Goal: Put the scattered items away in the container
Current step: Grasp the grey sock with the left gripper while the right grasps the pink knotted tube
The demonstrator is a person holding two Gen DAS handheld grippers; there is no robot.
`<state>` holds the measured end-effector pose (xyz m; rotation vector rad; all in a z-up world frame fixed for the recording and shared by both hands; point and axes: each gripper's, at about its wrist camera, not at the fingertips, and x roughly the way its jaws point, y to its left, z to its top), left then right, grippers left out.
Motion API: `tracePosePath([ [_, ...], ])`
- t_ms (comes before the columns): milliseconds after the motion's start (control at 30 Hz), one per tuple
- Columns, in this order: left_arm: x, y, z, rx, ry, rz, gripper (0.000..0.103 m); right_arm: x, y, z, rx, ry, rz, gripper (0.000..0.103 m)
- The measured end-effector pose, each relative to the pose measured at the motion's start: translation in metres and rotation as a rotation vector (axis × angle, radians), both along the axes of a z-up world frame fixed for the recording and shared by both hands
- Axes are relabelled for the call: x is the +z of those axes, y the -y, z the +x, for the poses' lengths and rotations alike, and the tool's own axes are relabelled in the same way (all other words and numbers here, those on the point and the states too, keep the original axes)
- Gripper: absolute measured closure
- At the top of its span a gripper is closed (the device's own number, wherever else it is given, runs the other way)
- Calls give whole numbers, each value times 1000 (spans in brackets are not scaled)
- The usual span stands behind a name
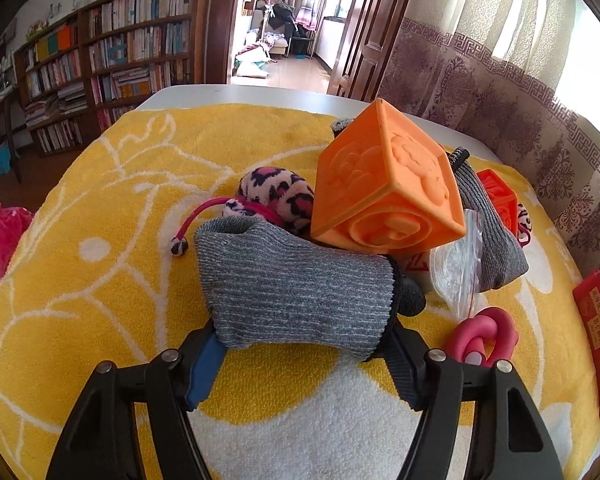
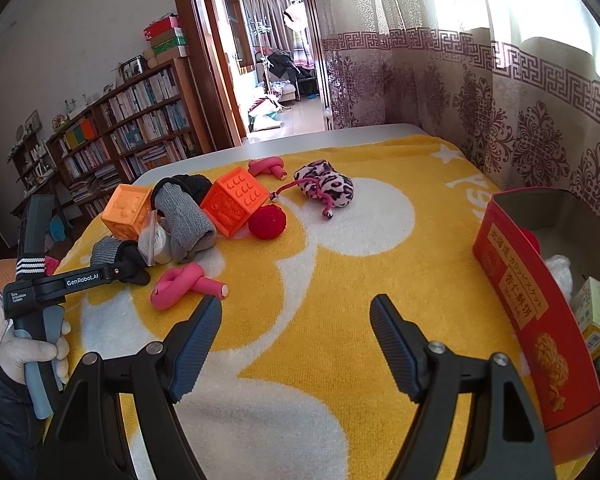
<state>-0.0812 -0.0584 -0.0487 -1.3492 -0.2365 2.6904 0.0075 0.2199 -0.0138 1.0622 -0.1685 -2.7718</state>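
Note:
My left gripper (image 1: 304,344) is shut on the cuff of a grey knit glove (image 1: 296,280) lying on the yellow towel (image 1: 100,280). Just behind it lean an orange embossed cube (image 1: 388,192), a leopard-print pouch (image 1: 276,194) and a clear plastic bag (image 1: 456,272). The right wrist view shows that left gripper (image 2: 128,270) at the glove (image 2: 106,250), held by a gloved hand (image 2: 32,354). My right gripper (image 2: 296,316) is open above bare towel, with nothing between its fingers. The red box (image 2: 536,312), the container, stands open at the right with several items inside.
Also on the towel are a second grey glove (image 2: 188,220), a red-orange cube (image 2: 234,204), a red ball (image 2: 267,221), another leopard pouch (image 2: 328,186) and two knotted pink foam rollers (image 2: 184,284) (image 2: 266,168). A curtain (image 2: 500,100) hangs along the right side.

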Motion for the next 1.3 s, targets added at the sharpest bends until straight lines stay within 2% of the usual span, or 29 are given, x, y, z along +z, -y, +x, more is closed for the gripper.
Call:
tracePosePath([
  [100, 5, -1, 5, -4, -34, 7, 37, 5, 5, -4, 28, 5, -14, 23],
  [267, 24, -2, 20, -9, -129, 11, 37, 7, 20, -18, 90, 41, -36, 23],
  [467, 44, 7, 32, -4, -210, 78, 37, -12, 49, -38, 175, 155, -67, 23],
  [667, 48, 13, 40, 11, -214, 137, 37, -32, 82, -55, 239, 258, -87, 23],
  [833, 47, 12, 41, 8, -213, 147, 37, -47, 106, -73, 243, 289, -24, 23],
  [1033, 45, 8, 41, 1, -204, 145, 37, -56, 115, -82, 218, 272, 41, 25],
  [1100, 45, 6, 41, -4, -204, 141, 37, -54, 116, -81, 214, 243, 70, 48],
  [1133, 44, 5, 42, -5, -204, 139, 37, -53, 116, -81, 220, 236, 67, 56],
  [1167, 44, 5, 42, -7, -203, 137, 37, -52, 115, -79, 216, 229, 73, 60],
  [1267, 42, 3, 41, -9, -197, 131, 37, -47, 111, -72, 204, 187, 102, 65],
  [1300, 42, 3, 40, -8, -195, 131, 37, -45, 108, -69, 206, 182, 97, 74],
])
